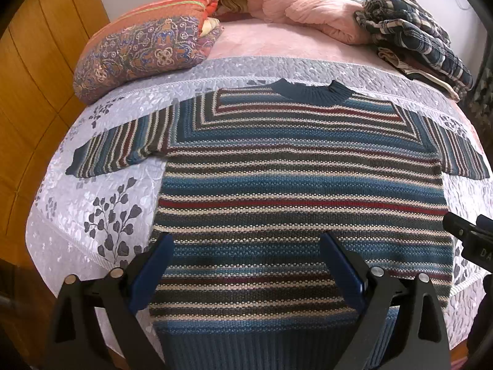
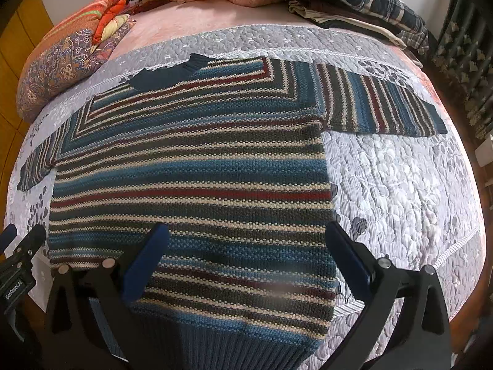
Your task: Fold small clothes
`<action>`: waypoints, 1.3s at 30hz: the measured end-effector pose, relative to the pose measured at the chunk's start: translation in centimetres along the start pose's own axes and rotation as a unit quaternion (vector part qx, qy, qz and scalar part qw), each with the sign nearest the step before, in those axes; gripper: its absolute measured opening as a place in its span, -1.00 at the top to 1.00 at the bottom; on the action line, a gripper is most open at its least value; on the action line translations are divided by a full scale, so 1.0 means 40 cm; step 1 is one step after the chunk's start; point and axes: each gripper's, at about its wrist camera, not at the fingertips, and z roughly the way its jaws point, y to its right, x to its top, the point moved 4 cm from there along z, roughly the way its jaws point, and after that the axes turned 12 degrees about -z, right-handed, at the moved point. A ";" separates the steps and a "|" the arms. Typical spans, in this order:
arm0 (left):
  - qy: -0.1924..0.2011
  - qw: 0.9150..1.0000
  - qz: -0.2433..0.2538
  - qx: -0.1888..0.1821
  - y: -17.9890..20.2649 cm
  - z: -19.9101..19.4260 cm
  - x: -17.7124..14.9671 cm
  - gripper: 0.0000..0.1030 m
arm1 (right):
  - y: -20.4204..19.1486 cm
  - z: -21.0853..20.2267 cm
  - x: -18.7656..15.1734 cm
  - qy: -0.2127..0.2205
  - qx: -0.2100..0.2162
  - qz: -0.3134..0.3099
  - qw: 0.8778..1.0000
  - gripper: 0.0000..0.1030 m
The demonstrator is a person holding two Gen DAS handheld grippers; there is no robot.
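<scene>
Striped knit: one sweater [image 1: 302, 178], two wide-apart grippers [image 1: 246, 265] [image 2: 246, 256].

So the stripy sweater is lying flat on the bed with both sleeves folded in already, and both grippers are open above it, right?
Not quite. The sweater does lie flat on the bed, and the left gripper and right gripper are open above it. But the sleeves are not folded in: both stick straight out to the sides. The left wrist view shows both sleeves spread.

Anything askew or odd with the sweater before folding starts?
Nothing stands out. The sweater lies flat on the quilt, sleeves spread, collar away; both grippers hover open above its hem.
</scene>
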 end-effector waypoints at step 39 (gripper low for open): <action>-0.004 1.000 -0.010 0.008 -0.014 0.008 -0.001 -0.87 | 0.004 0.006 -0.002 -0.001 0.002 0.004 1.000 -0.95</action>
